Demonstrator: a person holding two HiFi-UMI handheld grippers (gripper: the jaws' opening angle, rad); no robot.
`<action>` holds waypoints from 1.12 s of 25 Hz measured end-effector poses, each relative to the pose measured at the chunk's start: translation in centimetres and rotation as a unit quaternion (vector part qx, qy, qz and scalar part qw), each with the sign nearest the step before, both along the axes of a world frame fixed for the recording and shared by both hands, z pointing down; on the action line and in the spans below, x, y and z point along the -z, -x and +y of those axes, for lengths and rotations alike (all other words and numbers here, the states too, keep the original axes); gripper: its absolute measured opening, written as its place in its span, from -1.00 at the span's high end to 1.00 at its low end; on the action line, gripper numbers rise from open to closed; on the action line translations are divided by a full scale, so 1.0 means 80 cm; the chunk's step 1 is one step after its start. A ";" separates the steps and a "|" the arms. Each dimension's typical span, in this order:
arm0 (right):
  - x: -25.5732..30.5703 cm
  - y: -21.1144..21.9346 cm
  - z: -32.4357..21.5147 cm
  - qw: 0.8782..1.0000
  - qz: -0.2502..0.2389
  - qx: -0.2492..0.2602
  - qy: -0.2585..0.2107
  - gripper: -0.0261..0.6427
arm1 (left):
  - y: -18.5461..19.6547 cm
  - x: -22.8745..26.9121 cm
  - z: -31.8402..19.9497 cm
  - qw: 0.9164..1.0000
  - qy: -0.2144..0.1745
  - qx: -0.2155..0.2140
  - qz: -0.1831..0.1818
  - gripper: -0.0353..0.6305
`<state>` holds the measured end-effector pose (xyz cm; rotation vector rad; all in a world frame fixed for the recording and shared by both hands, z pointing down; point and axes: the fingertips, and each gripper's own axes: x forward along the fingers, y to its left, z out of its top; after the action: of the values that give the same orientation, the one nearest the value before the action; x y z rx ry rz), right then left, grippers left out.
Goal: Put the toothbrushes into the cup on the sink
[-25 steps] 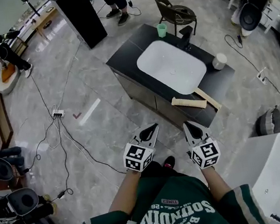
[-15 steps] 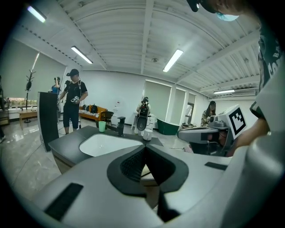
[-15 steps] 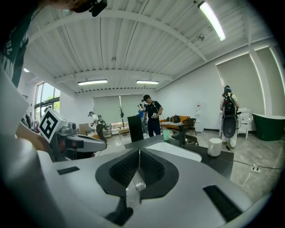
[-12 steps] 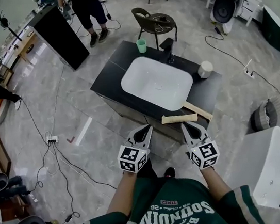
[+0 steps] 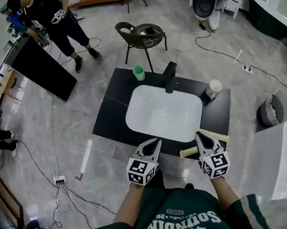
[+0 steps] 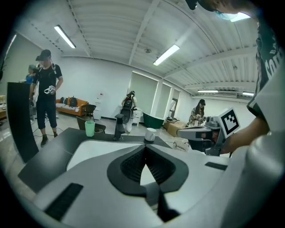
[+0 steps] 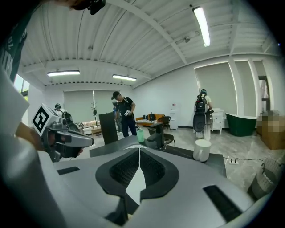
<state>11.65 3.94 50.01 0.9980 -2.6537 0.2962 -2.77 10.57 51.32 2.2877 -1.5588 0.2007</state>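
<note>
A black sink counter point(image 5: 112, 110) holds a white basin point(image 5: 165, 113) and a black tap point(image 5: 169, 76). At its far left corner stands a green cup point(image 5: 138, 73) point(image 6: 90, 128) point(image 7: 140, 136); a white cup point(image 5: 214, 88) point(image 6: 150, 134) point(image 7: 201, 150) stands at the right. Two long beige toothbrushes point(image 5: 215, 136) lie crossed at the near right edge, partly hidden by my right gripper point(image 5: 198, 134) point(image 7: 139, 149). It is shut and empty, over that edge. My left gripper point(image 5: 157, 141) point(image 6: 144, 147) is shut and empty too, over the near edge beside it.
A dark chair point(image 5: 139, 34) stands behind the counter. A person in black point(image 5: 48, 16) stands by a black panel point(image 5: 40, 68) at the far left. A white washbasin unit point(image 5: 283, 170) sits at my right. Cables point(image 5: 60, 180) run over the floor at the left.
I have come up to the sink, which now lies straight ahead. Both grippers moved forward to the counter's near edge. Their jaws stayed shut.
</note>
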 end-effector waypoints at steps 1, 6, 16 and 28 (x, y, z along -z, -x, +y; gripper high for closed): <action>-0.001 0.009 -0.009 1.000 0.003 -0.012 0.002 0.80 | 0.013 0.000 -0.013 1.000 0.001 -0.011 0.000 0.87; -0.003 0.040 -0.037 0.997 0.020 -0.073 0.009 0.80 | 0.058 0.005 -0.075 0.997 0.004 -0.073 0.010 0.87; -0.005 0.056 -0.083 0.985 0.041 -0.166 0.006 0.79 | 0.095 0.006 -0.168 0.985 -0.007 -0.172 0.015 0.87; -0.029 -0.007 -0.084 0.973 0.078 -0.218 0.023 0.79 | 0.054 -0.014 -0.189 0.973 0.011 -0.230 0.021 0.87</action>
<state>12.19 -2.78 52.34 1.5164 -2.2569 0.3516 -7.10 -4.54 52.44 2.5833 -0.9781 0.2832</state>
